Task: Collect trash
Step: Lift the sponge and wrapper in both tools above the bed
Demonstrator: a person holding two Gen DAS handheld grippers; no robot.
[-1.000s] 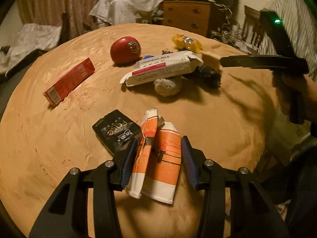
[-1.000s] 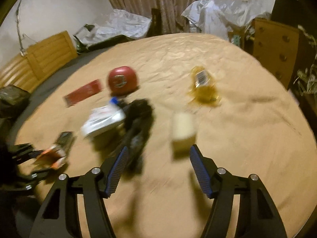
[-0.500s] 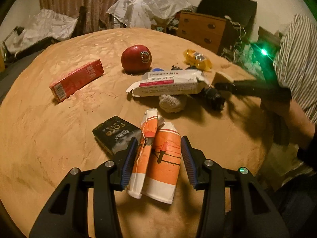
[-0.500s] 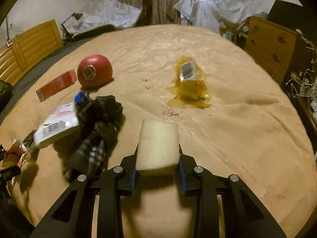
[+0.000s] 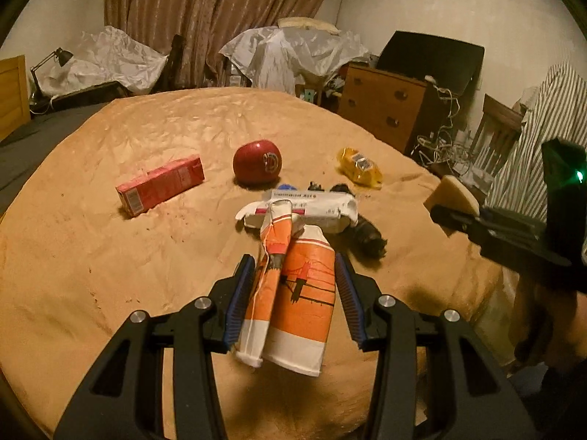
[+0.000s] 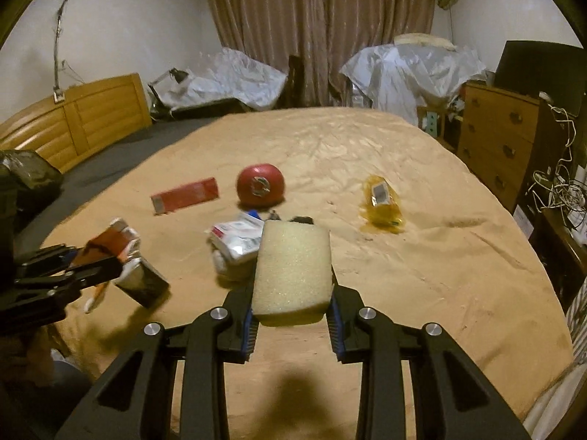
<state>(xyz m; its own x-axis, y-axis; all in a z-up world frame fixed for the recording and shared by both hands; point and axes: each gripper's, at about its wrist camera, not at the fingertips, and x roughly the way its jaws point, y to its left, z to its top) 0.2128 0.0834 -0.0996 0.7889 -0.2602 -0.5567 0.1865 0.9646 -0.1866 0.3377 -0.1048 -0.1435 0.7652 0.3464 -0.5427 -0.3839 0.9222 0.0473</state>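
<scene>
My left gripper [image 5: 293,271] is shut on a crumpled orange-and-white paper wrapper [image 5: 297,293], held above the tan-covered table [image 5: 110,275]. In the right wrist view that wrapper [image 6: 110,240] shows at the far left, with a black packet [image 6: 143,282] tilted just under it; whether the packet rests on the table I cannot tell. My right gripper [image 6: 292,293] is shut on a pale yellow sponge [image 6: 293,256], lifted off the table. The sponge [image 5: 453,194] also shows at the right in the left wrist view, in the right gripper [image 5: 440,211].
On the table lie a red box [image 5: 161,187], a red ball [image 5: 256,161], a white packet [image 5: 312,209] over a dark cloth [image 5: 367,234], and a yellow wrapper [image 5: 361,167]. A wooden dresser [image 5: 381,106] stands behind; a person's striped sleeve [image 5: 550,121] is at right.
My right gripper closed on the sponge and lifted it off the table. My left gripper rose with the orange wrapper, and the black packet dropped out of its view.
</scene>
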